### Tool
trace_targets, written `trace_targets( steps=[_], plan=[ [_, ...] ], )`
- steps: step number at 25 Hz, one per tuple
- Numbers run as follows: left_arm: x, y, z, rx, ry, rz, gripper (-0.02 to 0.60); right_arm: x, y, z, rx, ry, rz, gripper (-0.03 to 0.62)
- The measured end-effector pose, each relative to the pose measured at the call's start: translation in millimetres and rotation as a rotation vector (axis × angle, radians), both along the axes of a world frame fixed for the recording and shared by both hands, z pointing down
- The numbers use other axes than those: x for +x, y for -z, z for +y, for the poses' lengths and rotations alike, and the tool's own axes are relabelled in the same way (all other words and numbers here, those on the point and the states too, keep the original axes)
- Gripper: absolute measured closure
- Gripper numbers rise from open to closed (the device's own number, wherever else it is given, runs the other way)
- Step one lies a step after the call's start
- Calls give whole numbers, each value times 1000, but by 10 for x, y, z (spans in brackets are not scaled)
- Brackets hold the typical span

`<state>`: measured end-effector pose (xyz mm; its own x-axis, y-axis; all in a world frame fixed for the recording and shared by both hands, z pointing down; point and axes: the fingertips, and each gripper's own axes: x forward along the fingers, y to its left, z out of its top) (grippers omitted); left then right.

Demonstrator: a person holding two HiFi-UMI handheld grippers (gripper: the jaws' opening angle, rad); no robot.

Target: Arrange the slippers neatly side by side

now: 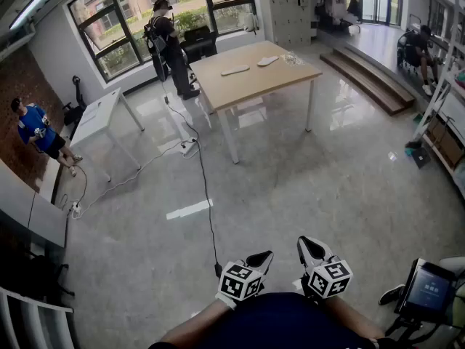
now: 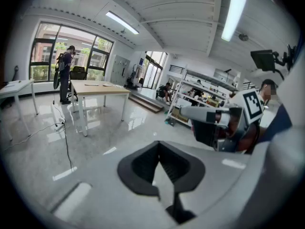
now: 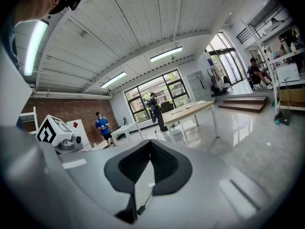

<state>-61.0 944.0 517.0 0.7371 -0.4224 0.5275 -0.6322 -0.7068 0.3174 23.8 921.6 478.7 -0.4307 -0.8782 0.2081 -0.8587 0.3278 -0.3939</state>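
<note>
Both tools are idle and nowhere near the job. The left gripper [image 1: 263, 257] and the right gripper [image 1: 306, 243] hang low in front of the person's body at 6 o'clock of the head view. Each has its jaws pressed together with nothing between them, and their own views confirm it: left gripper [image 2: 159, 147], right gripper [image 3: 150, 144], just bare floor past the tips. The two pale flat slippers lie on the light wooden rectangular table [image 1: 240, 93], well apart from the grippers, off at 12 o'clock across the glossy grey floor. One slipper [image 1: 235, 70] lies toward the table's middle, and the other slipper [image 1: 267, 61] is at its 2 o'clock. They are near each other but not touching and not lined up, so the task is not started. They look thin and flat, so probably light, soft and bendy, nothing fragile. They are likely to flop if pinched at one end and to skate on the smooth tabletop if nudged. The best hold is probably a side edge near the middle or the heel rim, jaws coming in low. A small cluttered heap [image 1: 293, 59] lies just beyond, toward the table's 3 o'clock corner. A black cable [image 1: 205, 187] trails across the floor on the way over.
</note>
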Motion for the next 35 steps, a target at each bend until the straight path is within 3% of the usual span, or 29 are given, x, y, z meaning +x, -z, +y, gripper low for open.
trace_targets(
  steps=[15,20,26,35],
  plan=[
    [184,-176,32,-73,-12,-20,578,147,-235,-43,-73,14,-28,583],
    [242,-243,-292,-81,-24,3,578,221,-291,-309,-81,-10,-5,583],
    [322,-208,-814,-77,-95,29,578,245,-274,-795,-91,-59,28,583],
    [65,-203,-1533,-111,-156,51,578,-47,-285,-1487,-126,-104,49,583]
  ],
)
